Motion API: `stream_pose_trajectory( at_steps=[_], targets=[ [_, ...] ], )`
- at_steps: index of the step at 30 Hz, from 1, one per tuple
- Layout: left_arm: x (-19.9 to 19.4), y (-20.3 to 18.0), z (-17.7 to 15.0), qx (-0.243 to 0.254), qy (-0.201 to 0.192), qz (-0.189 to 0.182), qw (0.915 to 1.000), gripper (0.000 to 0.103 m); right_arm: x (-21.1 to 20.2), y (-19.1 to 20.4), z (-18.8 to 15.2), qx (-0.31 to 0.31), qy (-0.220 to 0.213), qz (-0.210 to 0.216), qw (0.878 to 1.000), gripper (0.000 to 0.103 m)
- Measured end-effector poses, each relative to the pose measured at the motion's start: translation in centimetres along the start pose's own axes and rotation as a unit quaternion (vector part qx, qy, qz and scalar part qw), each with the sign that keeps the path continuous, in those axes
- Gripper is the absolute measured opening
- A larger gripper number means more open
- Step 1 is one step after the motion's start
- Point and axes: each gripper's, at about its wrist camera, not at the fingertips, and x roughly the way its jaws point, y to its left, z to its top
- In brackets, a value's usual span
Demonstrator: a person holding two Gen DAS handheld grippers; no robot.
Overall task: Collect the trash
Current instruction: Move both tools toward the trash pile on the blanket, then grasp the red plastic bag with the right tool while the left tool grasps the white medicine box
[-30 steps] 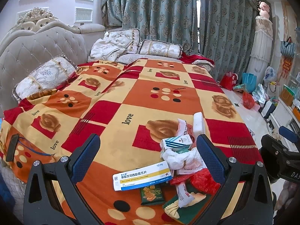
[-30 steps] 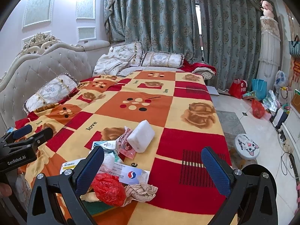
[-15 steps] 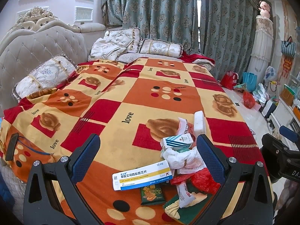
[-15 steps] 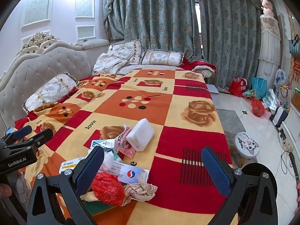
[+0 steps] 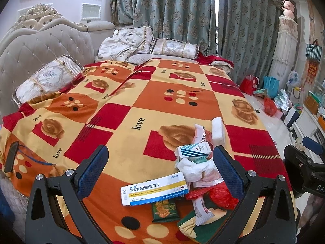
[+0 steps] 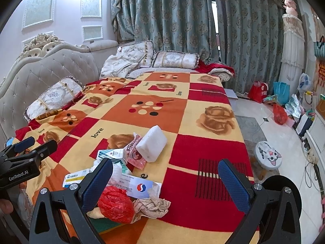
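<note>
A pile of trash lies on the near end of the bed: a long white medicine box point(image 5: 153, 189), a striped small box point(image 5: 193, 150), crumpled white tissue point(image 5: 196, 167), a white foam block point(image 6: 151, 146), a pink wrapper point(image 6: 135, 154), a red plastic wad point(image 6: 115, 204), crumpled brown paper point(image 6: 151, 205) and a green snack packet point(image 5: 164, 211). My left gripper point(image 5: 160, 170) is open and empty, above the medicine box. My right gripper point(image 6: 165, 185) is open and empty, with the pile at its left finger.
The bed is covered by a red, orange and yellow patterned blanket point(image 5: 130, 111), with pillows point(image 5: 48, 79) and a tufted headboard point(image 6: 50, 69) at the left. Curtains hang behind. On the floor at the right stand a cat stool point(image 6: 268, 155) and several bags point(image 6: 259, 91).
The right gripper's view has shifted slightly lower and closer to the pile. The left gripper has barely moved. Both stay open.
</note>
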Motion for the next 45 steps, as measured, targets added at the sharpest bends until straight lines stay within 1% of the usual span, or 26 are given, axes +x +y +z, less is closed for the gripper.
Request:
stream_pose_trajectory(
  at_steps=[13, 23, 33, 38, 42, 44, 45],
  targets=[
    [0.6, 0.0, 0.3, 0.002, 0.007, 0.007, 0.9999, 0.102, 0.5, -0.1, -0.2, 0.007, 0.010, 0.011, 1.000, 0.103],
    [0.7, 0.1, 0.2, 0.003, 0.008, 0.009, 0.9999, 0.102, 0.4, 0.4, -0.5, -0.005, 0.021, 0.022, 1.000, 0.103],
    [0.8, 1.0, -0.4, 0.006, 0.016, 0.012, 0.9998, 0.102, 0.5, 0.3, -1.1, -0.019, 0.034, 0.036, 0.999, 0.103],
    [0.9, 2.2, -0.8, 0.018, 0.030, 0.014, 0.9993, 0.102, 0.7, 0.2, -2.2, -0.030, 0.058, 0.062, 0.996, 0.103],
    [1.2, 3.3, -1.5, 0.026, 0.053, 0.002, 0.9983, 0.102, 1.2, 1.1, -3.1, -0.041, 0.076, 0.102, 0.991, 0.102],
    [1.4, 3.8, -2.2, 0.043, 0.065, -0.002, 0.9970, 0.102, 1.9, 2.2, -3.6, -0.053, 0.087, 0.121, 0.987, 0.096],
    [1.6, 3.8, -2.4, 0.052, 0.070, -0.004, 0.9962, 0.102, 2.5, 2.6, -3.8, -0.058, 0.095, 0.129, 0.985, 0.089]
  ],
)
